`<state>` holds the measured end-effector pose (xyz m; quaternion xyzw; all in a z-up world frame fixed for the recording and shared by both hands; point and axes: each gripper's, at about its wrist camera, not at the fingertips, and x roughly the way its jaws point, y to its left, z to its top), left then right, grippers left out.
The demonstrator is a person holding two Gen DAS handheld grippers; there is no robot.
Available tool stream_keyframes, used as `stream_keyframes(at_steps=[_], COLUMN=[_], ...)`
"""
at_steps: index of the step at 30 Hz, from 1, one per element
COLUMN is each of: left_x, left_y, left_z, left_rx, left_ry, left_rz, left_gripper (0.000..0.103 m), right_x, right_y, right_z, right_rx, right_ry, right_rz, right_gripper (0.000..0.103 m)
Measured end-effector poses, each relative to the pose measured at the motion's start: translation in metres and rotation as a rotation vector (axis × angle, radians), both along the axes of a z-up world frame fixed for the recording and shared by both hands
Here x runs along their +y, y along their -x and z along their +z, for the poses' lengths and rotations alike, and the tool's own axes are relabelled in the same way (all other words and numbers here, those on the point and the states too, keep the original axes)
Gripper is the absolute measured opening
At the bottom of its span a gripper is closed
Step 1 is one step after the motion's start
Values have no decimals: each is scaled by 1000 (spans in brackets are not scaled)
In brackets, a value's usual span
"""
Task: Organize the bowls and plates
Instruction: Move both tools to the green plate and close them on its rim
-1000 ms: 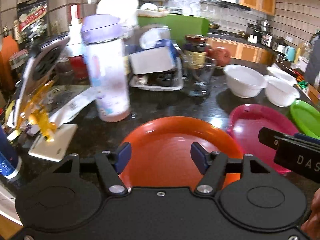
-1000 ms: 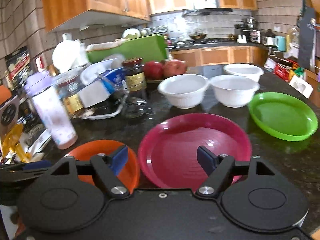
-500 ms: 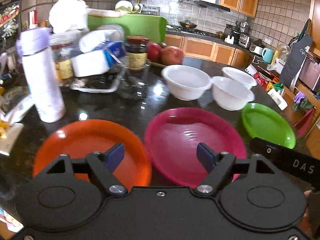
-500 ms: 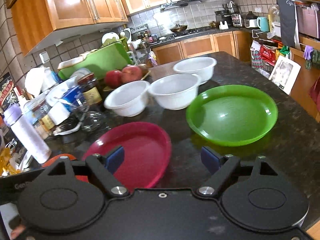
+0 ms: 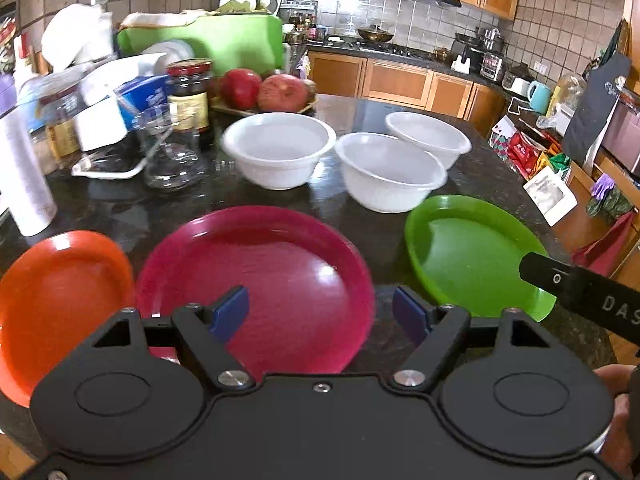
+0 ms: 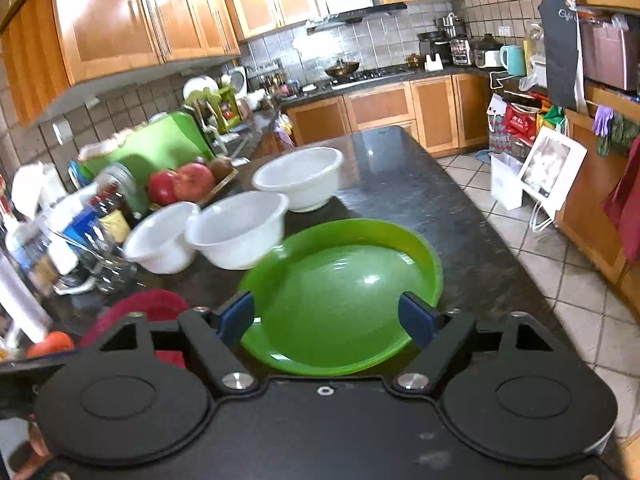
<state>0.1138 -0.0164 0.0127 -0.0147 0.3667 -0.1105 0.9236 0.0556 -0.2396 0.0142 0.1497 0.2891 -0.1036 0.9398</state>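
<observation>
Three plates lie in a row on the dark counter: orange (image 5: 60,296), magenta (image 5: 272,272) and green (image 5: 472,256). Behind them stand three white bowls (image 5: 280,152), (image 5: 388,172), (image 5: 428,132). My left gripper (image 5: 320,314) hovers open over the near rim of the magenta plate, with nothing between its pads. My right gripper (image 6: 328,316) hangs over the near part of the green plate (image 6: 340,280); its jaws are wide and closing a little, and the pads touch nothing. The bowls (image 6: 160,236), (image 6: 236,228), (image 6: 300,176) show beyond it.
Clutter fills the counter's left side: a white bottle (image 5: 24,184), a clear glass (image 5: 168,156), a dark jar (image 5: 188,92), red fruit (image 5: 260,88) and a green board (image 5: 224,40). The counter's right edge (image 6: 500,248) drops to a tiled floor.
Both grippers have swept to the right along the row of plates. The left went from over the orange plate to the magenta one, the right from the magenta plate to the green one.
</observation>
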Motion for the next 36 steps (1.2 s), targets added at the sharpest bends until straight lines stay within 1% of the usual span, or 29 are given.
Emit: stream_keyframes(at_steps=[1,5,7,11,13,15,18,19,22,23,25,26,28,30,33,36], left_x=[-8,-32,-43,-59,-67,-73,-81,-83,-89,-90,-94,-95,-97,-98,-100,-99], left_y=[-2,-11,-16,-29,-36,-41,-45,-48,-53,-54,-57,-59,-61,-64,-69,-70], left_z=[-1,-4,-6,-11,-14,-16,-19,-19,-21,-22,-24,-25,-27,-28,-32,-32], left_rx=[1,16,20,50,68,79,93,100,117,122,132,137,148,157,179,177], left_ry=[-2,-12,-21,-28,-39,-50,-66,-69,-79,-83,-93,-97,-104,-108,-118,-116], left_rz=[-3,-5,0,10,17,21,28,28,30,31,31,30,27,28,31,27], left_gripper=[77,75,72,72,67,66,62,60,58,58,54,53,50,49,42,40], right_x=[-8,-35,-46,-64,-73,-82,-90,-93,-99,-100,-100,-99,-101,-102,-105,-105], right_y=[-3,-16,-21,-34,-39,-46,-56,-59,-68,-70,-74,-76,-79,-82,-85,-85], right_z=[-1,-5,-7,-12,-15,-17,-20,-22,-26,-27,-29,-30,-33,-36,-40,-41], right_rx=[12,52,62,74,77,85,96,98,114,114,120,126,129,141,166,178], right_ry=[-3,-8,8,46,40,30,33,32,27,29,48,57,63,70,63,64], right_rz=[7,29,31,28,30,31,33,31,49,59,81,96,109,120,132,135], right_gripper=[76,70,63,59,57,52,50,48,45,43,32,31,29,28,28,28])
